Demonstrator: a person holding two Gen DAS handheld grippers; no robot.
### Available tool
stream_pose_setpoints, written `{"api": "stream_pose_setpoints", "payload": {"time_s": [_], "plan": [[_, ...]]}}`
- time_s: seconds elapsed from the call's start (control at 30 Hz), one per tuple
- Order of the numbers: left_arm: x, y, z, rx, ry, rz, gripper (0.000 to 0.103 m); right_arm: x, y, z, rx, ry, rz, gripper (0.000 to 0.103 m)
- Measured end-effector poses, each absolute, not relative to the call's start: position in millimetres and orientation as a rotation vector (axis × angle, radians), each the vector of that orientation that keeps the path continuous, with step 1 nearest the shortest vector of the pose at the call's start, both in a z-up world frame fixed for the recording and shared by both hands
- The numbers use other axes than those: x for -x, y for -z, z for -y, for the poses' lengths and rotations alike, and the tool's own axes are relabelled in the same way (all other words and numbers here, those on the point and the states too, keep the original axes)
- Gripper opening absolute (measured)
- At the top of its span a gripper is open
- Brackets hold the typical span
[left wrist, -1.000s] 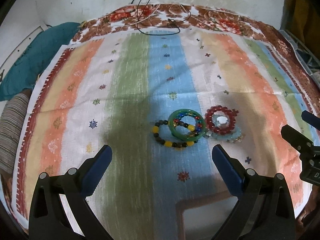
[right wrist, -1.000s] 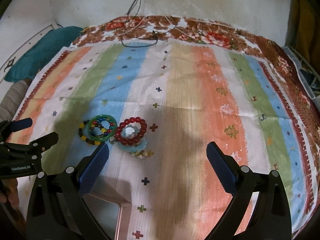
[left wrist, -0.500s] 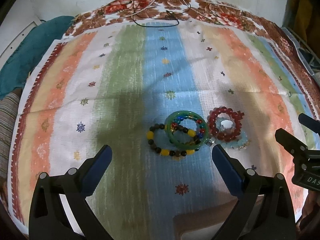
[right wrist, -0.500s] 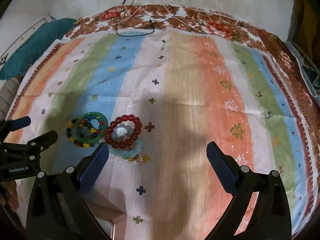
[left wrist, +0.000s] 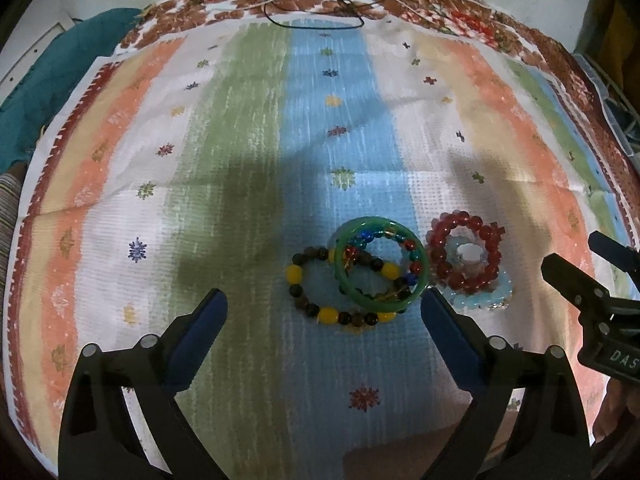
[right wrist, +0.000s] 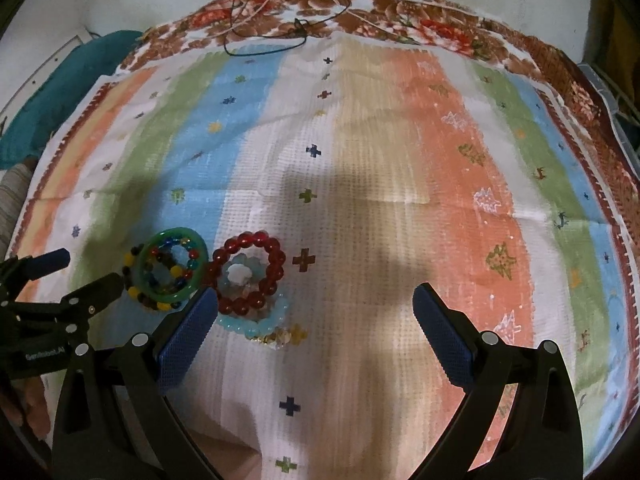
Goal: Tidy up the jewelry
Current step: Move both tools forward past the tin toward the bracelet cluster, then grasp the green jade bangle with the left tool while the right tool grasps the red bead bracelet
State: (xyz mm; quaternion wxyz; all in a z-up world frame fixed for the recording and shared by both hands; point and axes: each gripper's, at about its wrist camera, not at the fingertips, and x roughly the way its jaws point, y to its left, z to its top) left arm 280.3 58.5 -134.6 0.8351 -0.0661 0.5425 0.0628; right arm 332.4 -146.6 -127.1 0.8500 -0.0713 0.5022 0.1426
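A pile of bracelets lies on the striped cloth [left wrist: 240,128]. A green bangle [left wrist: 382,262] with a multicoloured bead bracelet inside it overlaps a dark-and-yellow bead bracelet [left wrist: 334,290]. To its right a red bead bracelet [left wrist: 464,254] lies on a pale blue bead bracelet [left wrist: 486,298]. My left gripper [left wrist: 322,310] is open and empty, just short of the pile. My right gripper [right wrist: 316,308] is open and empty; the red bracelet [right wrist: 249,272] and green bangle [right wrist: 175,267] lie by its left finger. Each gripper shows at the other view's edge.
A black cord and thin strings [left wrist: 320,4] lie at the cloth's far floral border. A teal cloth [left wrist: 44,80] sits at the far left, a striped fabric [left wrist: 8,216] at the left edge. A pinkish box edge [left wrist: 420,456] shows at the near side.
Both grippers have moved forward and lower toward the bracelets, which now lie closer to the fingertips. The jaws have stayed open. The bracelets have not moved.
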Motion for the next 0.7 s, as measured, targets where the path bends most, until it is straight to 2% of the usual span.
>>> {"api": "stream_pose_setpoints", "payload": {"time_s": [0.23,0.5,0.57,0.7], "plan": [[-288.2,145.8,-61.9,0.164,-0.128,-1.177,0.089,-340.9,135.3,141.6,0.152,-0.287,-1.081,0.099],[-298.0,158.7,-60.8,0.169,-0.108,-1.207,0.078,-354.5,150.9,138.2,0.145,-0.272,-1.126,0.098],[-300.0,161.0,-60.4,0.166,-0.104,-1.211,0.076,-356.4,155.3,135.5,0.146,-0.282,-1.143,0.080],[-304.0,165.8,-60.8,0.177,-0.089,-1.220,0.069,-362.8,163.2,132.3,0.132,-0.285,-1.169,0.076]]}}
